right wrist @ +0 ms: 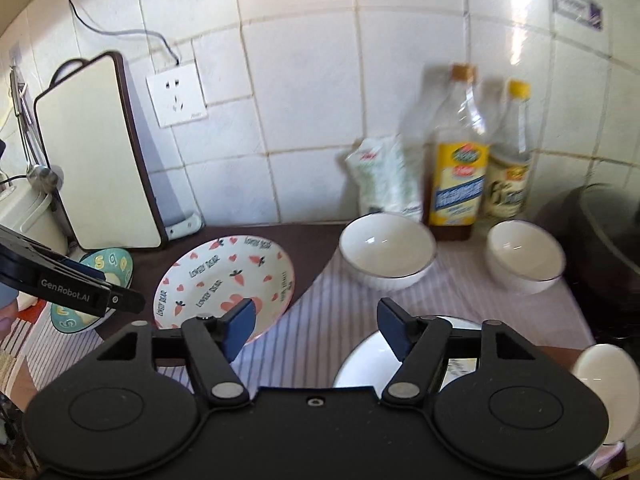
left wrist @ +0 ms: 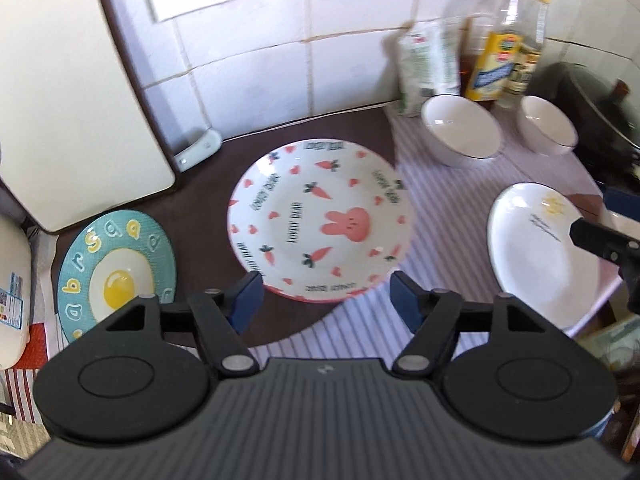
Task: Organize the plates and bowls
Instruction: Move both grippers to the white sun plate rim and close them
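Observation:
A rabbit-and-carrot plate (left wrist: 320,220) lies mid-counter; it also shows in the right wrist view (right wrist: 216,280). A teal fried-egg plate (left wrist: 116,272) lies to its left, seen too in the right wrist view (right wrist: 116,264). A plain white plate (left wrist: 540,252) lies at the right, partly under my right gripper (right wrist: 360,354). Two white bowls (left wrist: 460,132) (left wrist: 548,124) stand at the back, also in the right wrist view (right wrist: 388,252) (right wrist: 524,256). My left gripper (left wrist: 326,300) is open and empty, just short of the rabbit plate. My right gripper (right wrist: 316,324) is open and empty above the striped cloth.
A cutting board (right wrist: 96,160) leans on the tiled wall at the left. A bag (right wrist: 384,180) and two bottles (right wrist: 460,160) (right wrist: 512,156) stand behind the bowls. A dark pot (right wrist: 608,248) sits at the right. A striped cloth (left wrist: 440,216) covers the counter's right part.

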A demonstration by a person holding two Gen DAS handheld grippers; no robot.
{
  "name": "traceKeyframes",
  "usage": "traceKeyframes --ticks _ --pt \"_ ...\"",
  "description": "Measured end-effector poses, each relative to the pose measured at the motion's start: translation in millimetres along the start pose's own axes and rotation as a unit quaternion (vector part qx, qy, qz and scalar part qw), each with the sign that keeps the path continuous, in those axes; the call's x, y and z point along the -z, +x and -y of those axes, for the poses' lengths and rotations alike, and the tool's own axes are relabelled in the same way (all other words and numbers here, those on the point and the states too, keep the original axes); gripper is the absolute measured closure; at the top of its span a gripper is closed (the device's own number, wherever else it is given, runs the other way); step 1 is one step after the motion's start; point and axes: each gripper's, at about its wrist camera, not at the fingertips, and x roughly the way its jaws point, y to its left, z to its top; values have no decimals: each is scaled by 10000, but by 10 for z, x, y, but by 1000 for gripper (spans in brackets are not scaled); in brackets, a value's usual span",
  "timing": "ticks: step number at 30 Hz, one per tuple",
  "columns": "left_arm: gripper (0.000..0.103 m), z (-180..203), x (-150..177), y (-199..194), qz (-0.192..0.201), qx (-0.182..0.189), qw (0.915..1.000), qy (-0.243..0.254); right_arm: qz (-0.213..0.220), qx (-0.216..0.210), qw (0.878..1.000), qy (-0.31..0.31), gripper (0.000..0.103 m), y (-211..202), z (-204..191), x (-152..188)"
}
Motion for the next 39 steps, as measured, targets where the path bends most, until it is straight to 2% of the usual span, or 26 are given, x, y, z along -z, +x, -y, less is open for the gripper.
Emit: traceKeyframes --ticks 3,8,16,19,23,27,34,39 --pt "25 165 44 -114 66 123 9997 186 98 190 9997 -80 30 -226 69 45" --pt "23 483 127 -209 118 366 9979 516 212 397 9989 -102 29 -547 222 159" --pt "21 970 207 -101 120 710 9940 827 152 599 9981 81 29 -746 539 484" --pt "21 1117 210 11 165 731 9935 859 128 689 9974 181 29 -727 671 633" --pt "21 1267 222 188 420 604 9925 978 183 837 9951 490 29 -625 900 860" --pt "16 1375 239 422 570 574 9913 1037 416 965 9918 731 29 -503 1099 1102" --pt "15 1439 229 894 373 705 9944 691 544 1061 9849 1251 29 -197 1408 1366" --pt "16 1497 226 1181 150 762 9956 520 458 970 9850 1349 30 -8 1517 1492"
